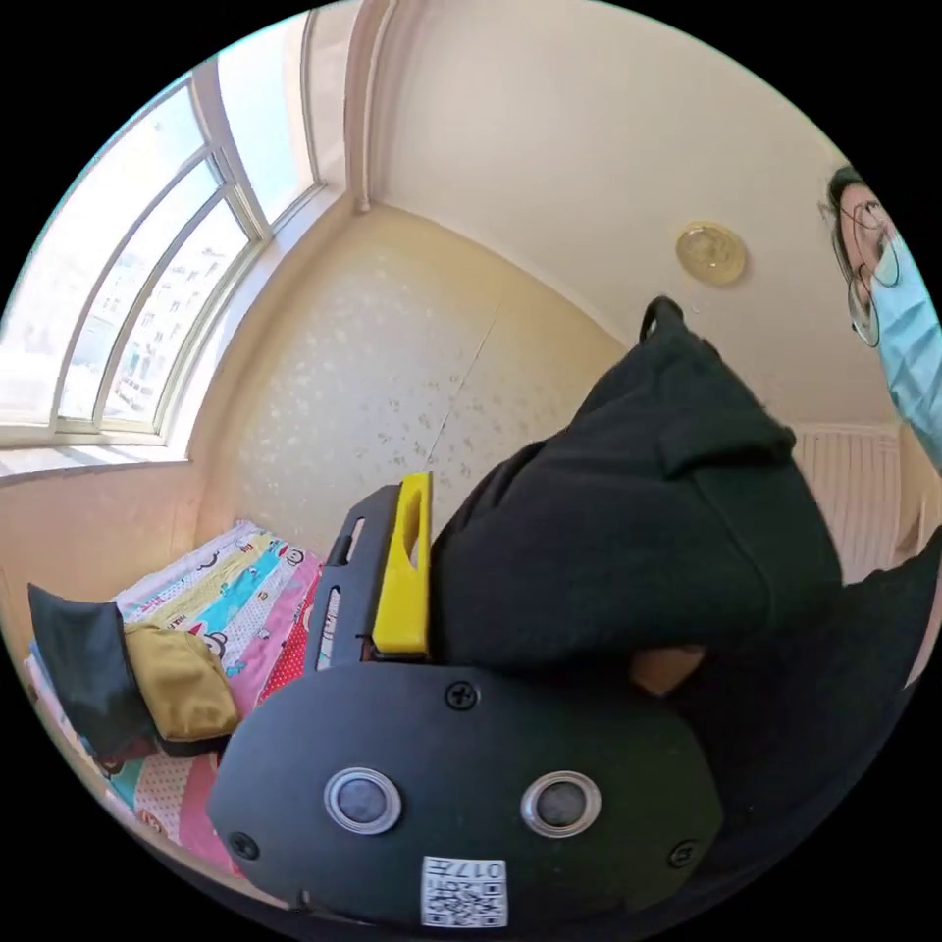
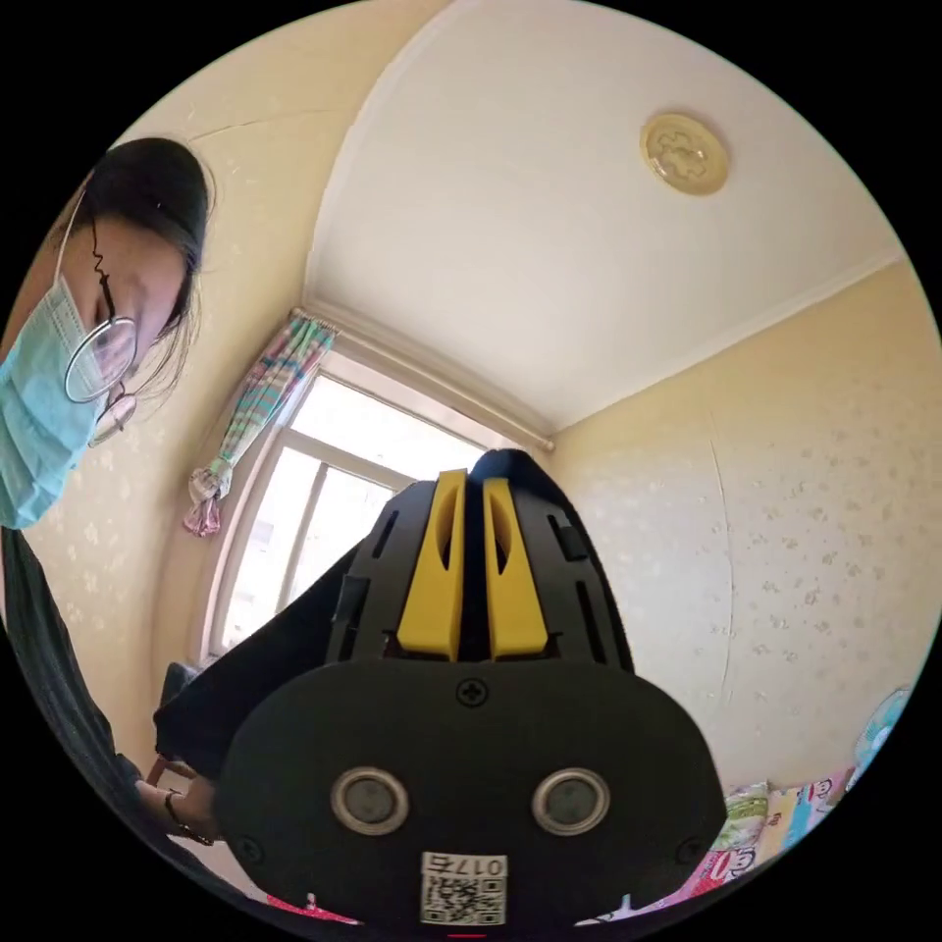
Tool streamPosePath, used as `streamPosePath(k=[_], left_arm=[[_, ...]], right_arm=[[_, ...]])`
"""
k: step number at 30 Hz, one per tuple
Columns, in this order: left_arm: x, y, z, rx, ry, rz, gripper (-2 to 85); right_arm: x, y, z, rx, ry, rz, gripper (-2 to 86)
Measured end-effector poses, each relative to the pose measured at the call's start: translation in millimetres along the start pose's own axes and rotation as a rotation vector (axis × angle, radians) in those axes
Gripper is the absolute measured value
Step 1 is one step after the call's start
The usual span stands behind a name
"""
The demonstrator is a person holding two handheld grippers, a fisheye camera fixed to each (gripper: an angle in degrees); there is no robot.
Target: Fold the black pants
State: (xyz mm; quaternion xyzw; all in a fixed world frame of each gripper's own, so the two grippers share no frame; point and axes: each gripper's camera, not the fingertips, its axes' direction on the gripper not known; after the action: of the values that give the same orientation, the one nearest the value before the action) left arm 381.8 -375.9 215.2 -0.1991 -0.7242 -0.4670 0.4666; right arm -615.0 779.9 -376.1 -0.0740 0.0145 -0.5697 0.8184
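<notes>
Aloft, the black pants [image 1: 638, 510] are pinched by both grippers, left gripper [image 1: 432, 579] and right gripper [image 2: 473, 569]. Cloth could be dropped if either pinch is loosened.

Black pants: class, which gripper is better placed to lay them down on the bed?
Probably left: the left gripper faces the bed, black pants against its jaw; the right gripper points ceilingward.

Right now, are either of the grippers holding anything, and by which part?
Both hold the black fabric pants. The right gripper is shut on a fold of cloth at its jaw tips. The left gripper seems clamped on an edge; its second jaw is hidden.
</notes>
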Motion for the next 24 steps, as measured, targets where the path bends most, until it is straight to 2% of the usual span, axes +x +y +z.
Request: streamPosePath(k=[5, 8, 10, 11, 13, 15, 16, 17, 18, 19, 21, 22, 24], left_arm=[[-4, -82, -9, 0.11, 0.106, -0.007, 4.0], [0, -130, 28, 0.101, 0.184, 0.064, 3.9], [-5, -153, 75, 0.042, 0.221, 0.069, 4.1], [-12, -167, 119, -0.023, 0.221, 0.056, 4.5], [-26, -184, 203, -0.173, 0.176, 0.065, 5.5], [-69, -183, 343, -0.475, 0.089, 0.061, 7.9], [-86, -176, 373, -0.564, 0.052, 0.025, 9.4], [-127, -153, 422, -0.753, -0.053, -0.092, 12.5], [-165, -125, 442, -0.868, -0.113, -0.197, 13.5], [-180, -111, 443, -0.888, -0.117, -0.235, 14.1], [-227, -58, 424, -0.919, -0.057, -0.283, 13.7], [-236, -42, 418, -0.949, -0.059, -0.281, 13.6], [-272, 31, 389, -1.146, -0.148, -0.252, 13.6]], right_arm=[[3, -15, -29, -0.024, -0.069, -0.016, 1.9], [-2, -19, -30, -0.053, 0.138, -0.056, 2.1], [24, -10, -2, -0.125, 0.317, -0.079, 2.4], [37, -6, 11, -0.162, 0.365, -0.077, 2.5], [127, 30, 87, -0.387, 0.527, -0.002, 3.3], [219, 81, 145, -0.586, 0.587, 0.105, 4.2], [277, 131, 171, -0.716, 0.604, 0.16, 4.9], [306, 160, 178, -0.805, 0.605, 0.214, 5.5], [350, 210, 174, -0.96, 0.622, 0.372, 6.7], [369, 252, 150, -0.994, 0.631, 0.462, 6.8], [365, 308, 107, -0.995, 0.579, 0.43, 6.7], [358, 351, 79, -1.078, 0.561, 0.398, 6.7], [347, 421, 29, -1.242, 0.558, 0.41, 6.9]])
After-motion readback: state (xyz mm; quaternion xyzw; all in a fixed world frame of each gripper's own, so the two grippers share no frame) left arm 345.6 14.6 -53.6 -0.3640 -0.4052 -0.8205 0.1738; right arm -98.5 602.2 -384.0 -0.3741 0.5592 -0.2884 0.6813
